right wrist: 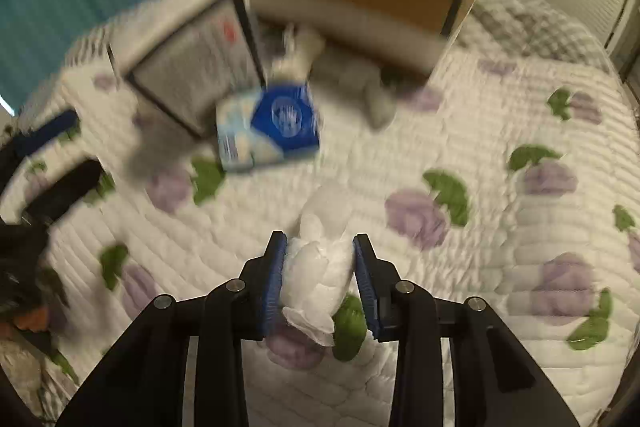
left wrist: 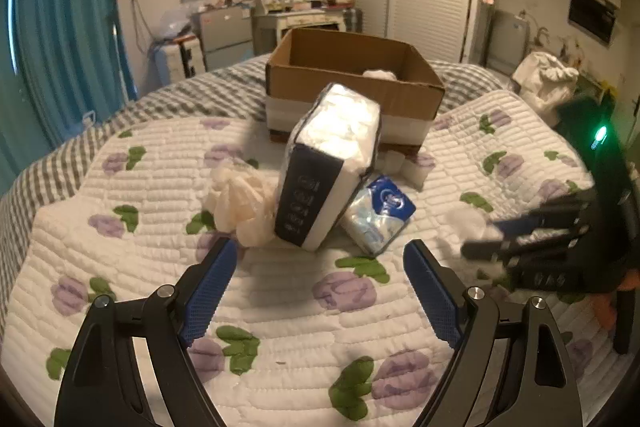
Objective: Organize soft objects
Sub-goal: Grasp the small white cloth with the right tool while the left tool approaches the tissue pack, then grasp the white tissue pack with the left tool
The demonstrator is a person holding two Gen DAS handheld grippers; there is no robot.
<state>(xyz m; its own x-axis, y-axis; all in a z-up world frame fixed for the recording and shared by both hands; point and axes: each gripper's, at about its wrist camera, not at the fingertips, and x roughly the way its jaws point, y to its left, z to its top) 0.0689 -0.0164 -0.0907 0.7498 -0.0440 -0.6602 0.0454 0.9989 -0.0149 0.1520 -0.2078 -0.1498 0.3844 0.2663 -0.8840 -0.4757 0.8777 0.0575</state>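
**Right claw pinches white wad over the quilt; left claw spread before the tissue packs**

The right claw (right wrist: 320, 267) is closed on a crumpled white plastic wad (right wrist: 316, 279), its blue pads pressing the wad from both sides above the flowered quilt (right wrist: 500, 107). The wad bulges out ahead of the fingertips and hangs below them.

The left claw (left wrist: 320, 259) is spread wide with nothing between its blue pads (left wrist: 212, 291), low over the quilt. Just ahead of it a large tissue pack (left wrist: 328, 163) with a dark band stands tilted on end, leaning toward the cardboard box (left wrist: 352, 83) behind it. A small blue tissue pack (left wrist: 378, 215) lies against the large pack's lower right side. A crumpled cream bag (left wrist: 240, 203) sits touching the large pack on its left.

The cardboard box stands open on the bed beyond these things, and something white (left wrist: 380, 74) shows inside near its right wall. More small white pieces (left wrist: 404, 165) lie on the quilt at the box's front right corner. The right wrist view is blurred.
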